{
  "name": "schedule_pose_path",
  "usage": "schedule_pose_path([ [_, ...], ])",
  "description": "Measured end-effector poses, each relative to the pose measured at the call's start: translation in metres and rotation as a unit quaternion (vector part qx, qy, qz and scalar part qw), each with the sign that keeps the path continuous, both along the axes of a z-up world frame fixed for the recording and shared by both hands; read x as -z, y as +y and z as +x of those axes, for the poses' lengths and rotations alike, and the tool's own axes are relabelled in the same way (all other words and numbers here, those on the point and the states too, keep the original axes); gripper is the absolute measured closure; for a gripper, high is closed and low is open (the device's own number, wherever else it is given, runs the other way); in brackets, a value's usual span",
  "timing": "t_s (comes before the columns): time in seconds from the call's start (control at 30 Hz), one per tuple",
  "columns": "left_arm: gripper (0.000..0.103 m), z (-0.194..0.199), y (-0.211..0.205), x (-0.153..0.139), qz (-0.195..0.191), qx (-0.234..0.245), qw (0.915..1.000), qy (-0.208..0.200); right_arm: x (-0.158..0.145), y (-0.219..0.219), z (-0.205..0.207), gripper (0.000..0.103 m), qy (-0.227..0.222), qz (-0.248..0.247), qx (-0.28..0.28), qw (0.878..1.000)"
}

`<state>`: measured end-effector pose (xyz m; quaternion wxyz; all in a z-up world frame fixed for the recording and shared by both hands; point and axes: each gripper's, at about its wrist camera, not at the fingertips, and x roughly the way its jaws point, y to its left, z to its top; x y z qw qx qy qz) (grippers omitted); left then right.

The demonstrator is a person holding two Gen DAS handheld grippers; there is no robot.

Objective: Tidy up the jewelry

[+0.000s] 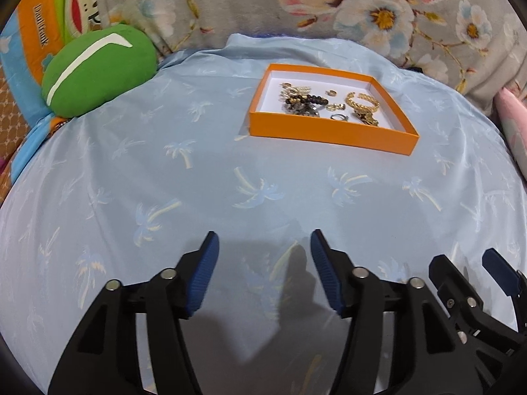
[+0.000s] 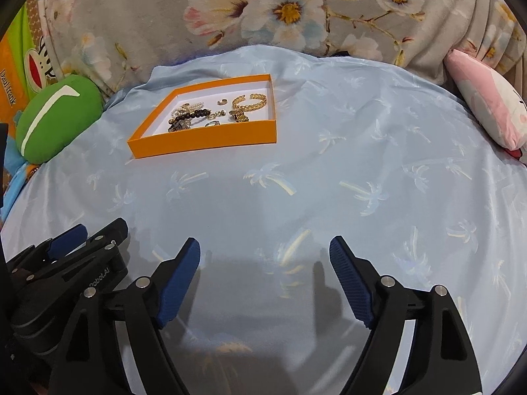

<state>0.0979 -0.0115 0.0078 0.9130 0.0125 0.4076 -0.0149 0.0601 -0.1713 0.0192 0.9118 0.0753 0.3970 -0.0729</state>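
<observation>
One orange box [image 1: 329, 135] is sitting in the upper middle of the left wrist view and in the upper left of the right wrist view [image 2: 204, 141]. It is shallow, lidless and white inside, and it is resting on a pale blue sheet [image 1: 164, 181] printed with palm trees. Inside it I am counting one gold braided bangle [image 1: 362, 100], one dark beaded bracelet [image 1: 308, 100], at least two small rings, one of them silver [image 1: 339, 117], and a tangle of pearly and gold pieces at the left that I cannot separate. Everything is lying loose and partly overlapping on the box floor.

Two grippers are hovering low in the frames, well apart from the box. I am seeing the left gripper [image 1: 263, 250] with its blue pads spread part way, nothing between them, only sheet and shadow beneath. The right gripper [image 2: 265, 256] is standing wider, also with nothing between its pads, just beside the left one. One green cushion [image 1: 98, 69] is lying at the upper left, one pink cushion [image 2: 487, 112] at the upper right, and a floral blanket [image 2: 263, 16] is running across the top.
</observation>
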Motion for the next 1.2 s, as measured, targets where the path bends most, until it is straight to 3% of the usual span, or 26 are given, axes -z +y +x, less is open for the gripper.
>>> schedule_pose_path([
  [0.53, 0.036, -0.007, 0.001, 0.0024, 0.022, -0.013, 0.9997, 0.006, 0.0009, 0.0002, -0.0056, 0.017, 0.005, 0.0, -0.012, 1.0],
  [1.2, 0.035, -0.008, -0.0001, 0.0046, 0.033, -0.017, 0.9993, 0.007, 0.0015, 0.0062, -0.0043, 0.017, 0.01, -0.027, -0.004, 1.0],
])
